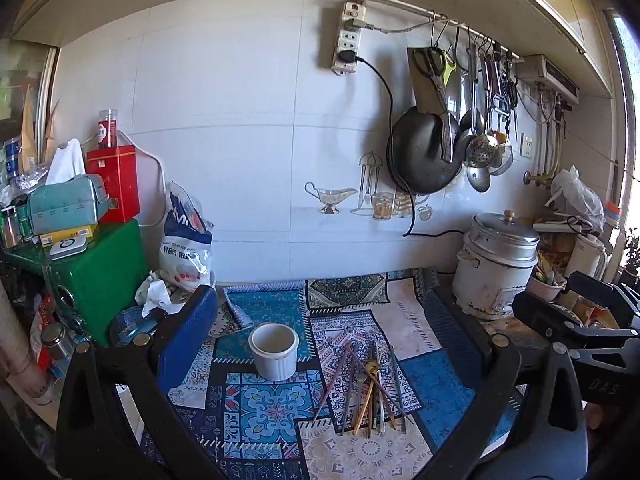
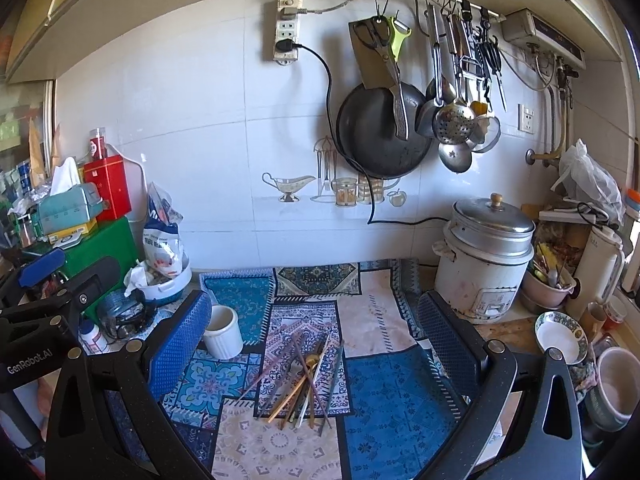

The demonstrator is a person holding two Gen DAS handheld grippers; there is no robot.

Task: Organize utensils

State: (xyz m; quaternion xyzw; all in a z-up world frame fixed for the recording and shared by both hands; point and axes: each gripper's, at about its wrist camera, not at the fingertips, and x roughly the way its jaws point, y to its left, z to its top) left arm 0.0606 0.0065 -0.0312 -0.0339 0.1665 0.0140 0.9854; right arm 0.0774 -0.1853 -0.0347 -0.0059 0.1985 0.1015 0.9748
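Utensils (image 1: 370, 388) lie in a loose heap on my patterned mat (image 1: 440, 392), white cup (image 1: 274, 350) at their 9 o'clock, likely their holder; I hold left gripper (image 1: 320, 320) and right gripper (image 2: 314, 320) spread wide, empty, above for a pick

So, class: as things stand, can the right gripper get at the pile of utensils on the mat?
Probably yes. The right gripper is open and empty, the utensils lie loose on the mat straight ahead of it, and nothing stands between them; the white cup sits off to the left.
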